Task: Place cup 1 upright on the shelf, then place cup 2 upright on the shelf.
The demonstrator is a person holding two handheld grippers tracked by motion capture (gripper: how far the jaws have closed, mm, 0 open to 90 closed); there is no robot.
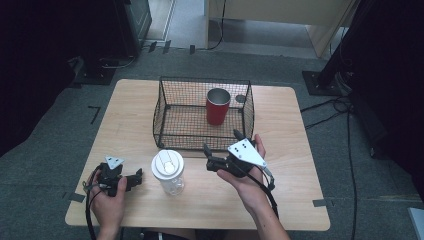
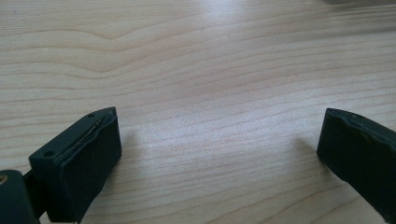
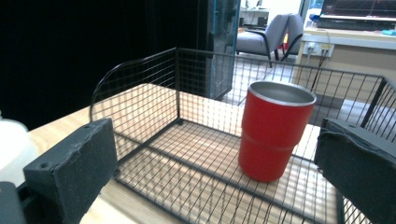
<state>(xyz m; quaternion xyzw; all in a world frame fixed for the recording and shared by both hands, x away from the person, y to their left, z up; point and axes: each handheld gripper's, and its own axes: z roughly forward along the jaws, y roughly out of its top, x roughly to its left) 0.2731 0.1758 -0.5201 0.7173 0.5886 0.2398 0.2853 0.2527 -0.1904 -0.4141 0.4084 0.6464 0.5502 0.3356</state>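
High view has the right gripper (image 1: 220, 142) hovering jaws wide open and empty at the basket (image 1: 170, 85) front, with the red cup (image 1: 218, 106) upright inside. Left gripper (image 1: 135, 177), also open, idles just beside the bottle (image 1: 168, 172). Probably the cup's next; a jaw snagging the wire rim could tip it.
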